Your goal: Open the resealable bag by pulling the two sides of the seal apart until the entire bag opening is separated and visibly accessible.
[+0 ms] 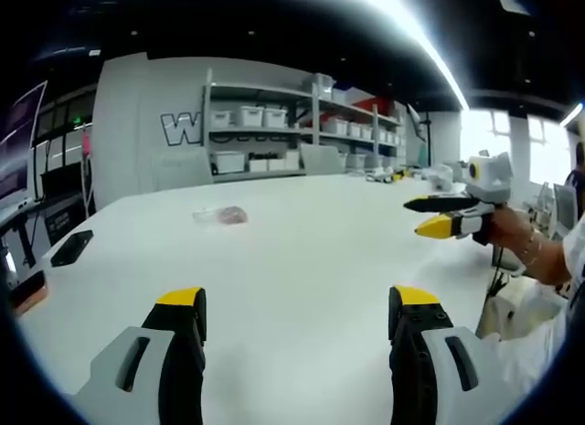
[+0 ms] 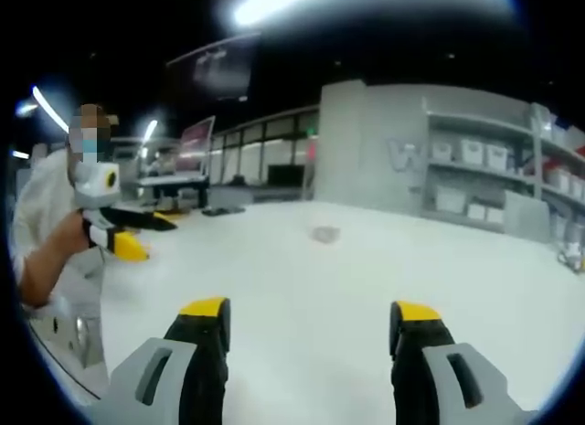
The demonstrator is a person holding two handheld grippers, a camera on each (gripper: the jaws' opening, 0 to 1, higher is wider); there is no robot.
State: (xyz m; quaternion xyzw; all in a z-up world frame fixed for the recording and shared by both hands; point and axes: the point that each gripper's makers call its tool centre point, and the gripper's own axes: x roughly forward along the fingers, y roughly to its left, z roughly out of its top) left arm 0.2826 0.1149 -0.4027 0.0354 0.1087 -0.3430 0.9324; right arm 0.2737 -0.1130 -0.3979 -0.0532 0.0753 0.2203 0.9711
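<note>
The resealable bag (image 1: pixel 220 215) lies flat on the white bench (image 1: pixel 302 260) at about eleven o'clock of the left gripper (image 1: pixel 297 315), well apart and untouched. Both grippers hover with fingers spread and empty, the right gripper (image 2: pixel 306 329) likely poised for approach. Shelving (image 1: pixel 274 132) with bins lines the wall beyond.

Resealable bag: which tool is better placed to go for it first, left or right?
Left, marginally. The bag looks larger and nearer ahead of the left tool, whose jaws are open, than it does ahead of the right tool. Both are far from it.
</note>
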